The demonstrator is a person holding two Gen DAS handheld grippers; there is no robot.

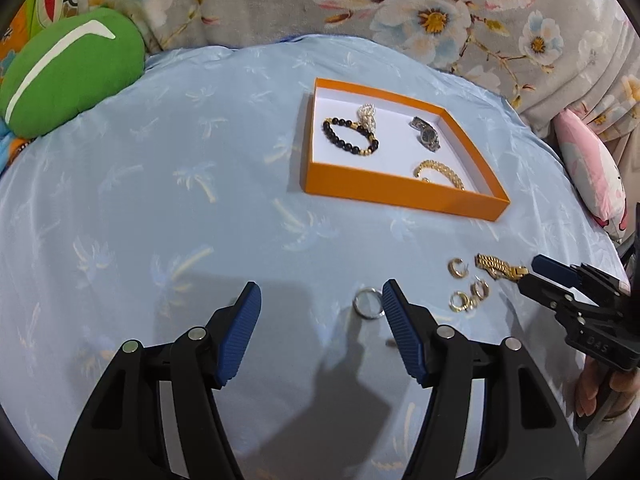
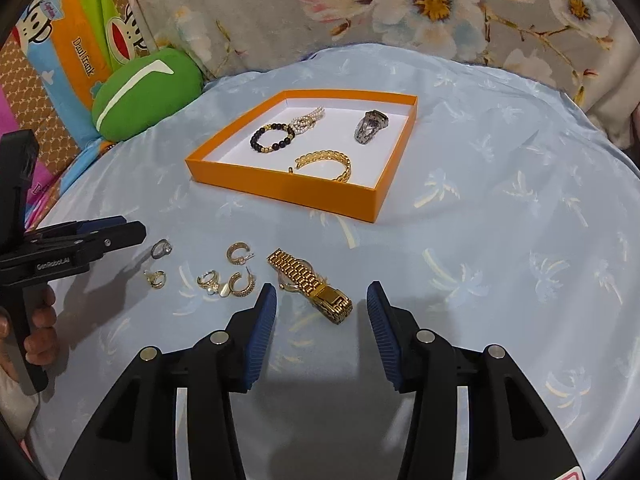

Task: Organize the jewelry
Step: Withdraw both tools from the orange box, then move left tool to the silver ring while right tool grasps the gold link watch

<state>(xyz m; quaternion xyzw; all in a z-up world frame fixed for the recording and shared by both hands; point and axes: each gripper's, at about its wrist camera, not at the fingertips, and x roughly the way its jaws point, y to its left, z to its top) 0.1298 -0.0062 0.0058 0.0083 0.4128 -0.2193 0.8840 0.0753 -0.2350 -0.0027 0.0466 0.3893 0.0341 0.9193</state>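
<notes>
Right wrist view: gold watch [image 2: 310, 286] lies on the blue cloth [image 2: 500, 240] just ahead of the right gripper [image 2: 322, 300] (jaws apart, empty), its band running diagonally; orange box [image 2: 280, 190] lies beyond.

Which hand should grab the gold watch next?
Right. The gold watch lies just ahead of the open right gripper; the left gripper faces the silver ring.
</notes>
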